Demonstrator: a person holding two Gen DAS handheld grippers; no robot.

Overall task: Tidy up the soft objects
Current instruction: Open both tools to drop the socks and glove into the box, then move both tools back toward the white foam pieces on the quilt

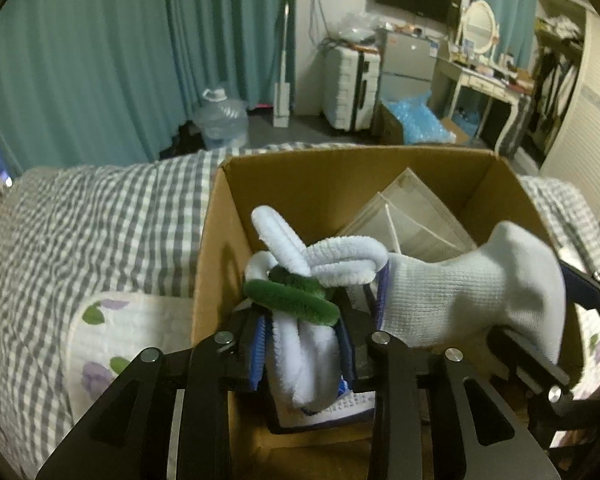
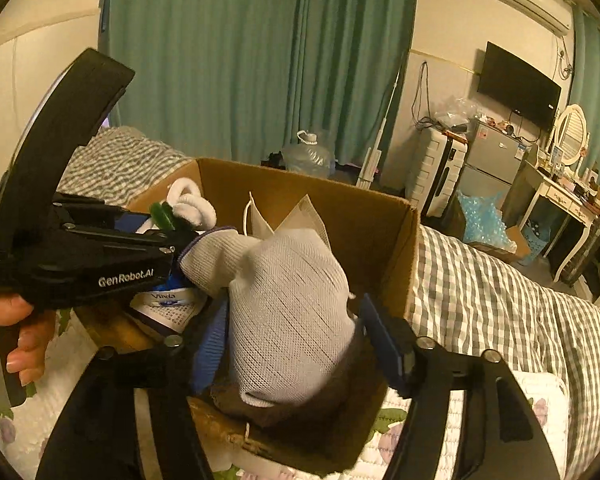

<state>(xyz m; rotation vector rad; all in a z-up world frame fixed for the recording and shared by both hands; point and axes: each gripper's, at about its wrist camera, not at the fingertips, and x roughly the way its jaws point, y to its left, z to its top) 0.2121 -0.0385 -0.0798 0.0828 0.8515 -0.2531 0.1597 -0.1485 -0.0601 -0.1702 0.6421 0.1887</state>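
**Both grippers over the box, soft items between the jaws**

Key relation: the cardboard box lies directly below and ahead of both grippers, so what each carries hangs over its open top.

Left gripper: jaws narrow, pads against a bundle of white fuzzy loops with a green loop across them. The bundle's long axis runs along the fingers, pointing away into the box. The grip looks light; I judge it near release.

Right gripper: jaws stand wide apart, with a white knit glove between them. The right-hand pad is clear of the fabric, so I read it as let go (the glove seems to rest on the box contents and near wall, not certain). Its cuff end reaches toward the left gripper, nearly touching it.

Box contents: clear folded bags at the far side, a tissue pack below the left gripper.

Surface: bed with grey checked cover and a floral pad. Room: teal curtains, suitcase, water jug.
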